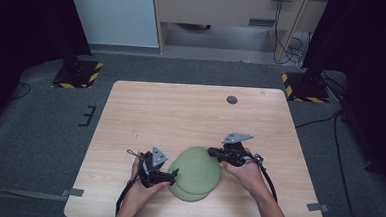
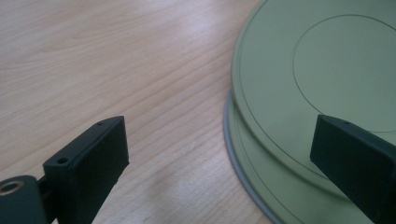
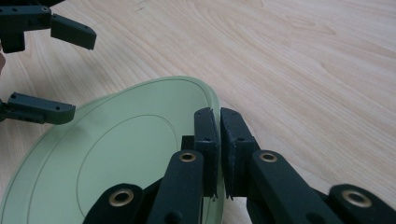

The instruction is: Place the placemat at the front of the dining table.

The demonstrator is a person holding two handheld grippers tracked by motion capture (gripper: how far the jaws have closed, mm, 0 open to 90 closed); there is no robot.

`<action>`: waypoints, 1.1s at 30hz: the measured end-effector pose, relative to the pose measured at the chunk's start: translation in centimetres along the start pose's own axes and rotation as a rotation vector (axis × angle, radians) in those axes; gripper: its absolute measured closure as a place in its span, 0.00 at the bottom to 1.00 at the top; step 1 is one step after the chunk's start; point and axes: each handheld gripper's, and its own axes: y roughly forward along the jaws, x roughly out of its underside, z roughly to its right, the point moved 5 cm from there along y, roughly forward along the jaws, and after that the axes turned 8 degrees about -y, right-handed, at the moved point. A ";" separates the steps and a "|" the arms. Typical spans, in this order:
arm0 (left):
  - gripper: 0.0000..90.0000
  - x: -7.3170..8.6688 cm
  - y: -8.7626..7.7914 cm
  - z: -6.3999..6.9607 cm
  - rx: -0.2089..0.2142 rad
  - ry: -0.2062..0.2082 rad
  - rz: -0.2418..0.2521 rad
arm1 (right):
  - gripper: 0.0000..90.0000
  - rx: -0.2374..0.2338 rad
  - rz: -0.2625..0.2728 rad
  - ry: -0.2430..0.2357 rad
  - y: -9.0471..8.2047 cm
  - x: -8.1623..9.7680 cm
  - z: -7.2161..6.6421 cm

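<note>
Two pale green plates lie overlapped near the table's front edge. The upper plate (image 1: 199,168) (image 2: 327,65) (image 3: 126,154) rests on the lower plate (image 1: 184,192) (image 2: 252,179). My right gripper (image 1: 213,151) (image 3: 217,135) is shut on the upper plate's right rim, which runs between its two jaws. My left gripper (image 1: 171,175) (image 2: 219,149) stands open at the plates' left edge, one jaw over bare wood and the other over the upper plate. In the right gripper view the left gripper (image 3: 60,70) is at the far side of the plate, jaws wide apart.
The wooden table (image 1: 181,108) is bare behind the plates, apart from a small grey round cap (image 1: 232,99) near its far edge. Black stands with yellow-striped bases (image 1: 77,75) sit on the floor beyond the far corners. Cables trail on the floor at the right.
</note>
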 end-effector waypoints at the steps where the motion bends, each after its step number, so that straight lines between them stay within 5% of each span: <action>1: 0.04 0.0 -0.1 -0.2 -0.004 -0.002 0.005 | 0.96 0.004 0.001 -0.002 -0.1 -0.1 0.0; 5: 0.04 0.0 -0.2 -0.7 0.002 -0.031 0.007 | 0.96 0.016 0.007 -0.002 -0.4 -0.6 0.2; 33: 0.04 0.5 -0.4 -1.9 -0.034 -0.035 -0.009 | 0.96 0.067 0.022 -0.018 -1.0 -4.7 0.7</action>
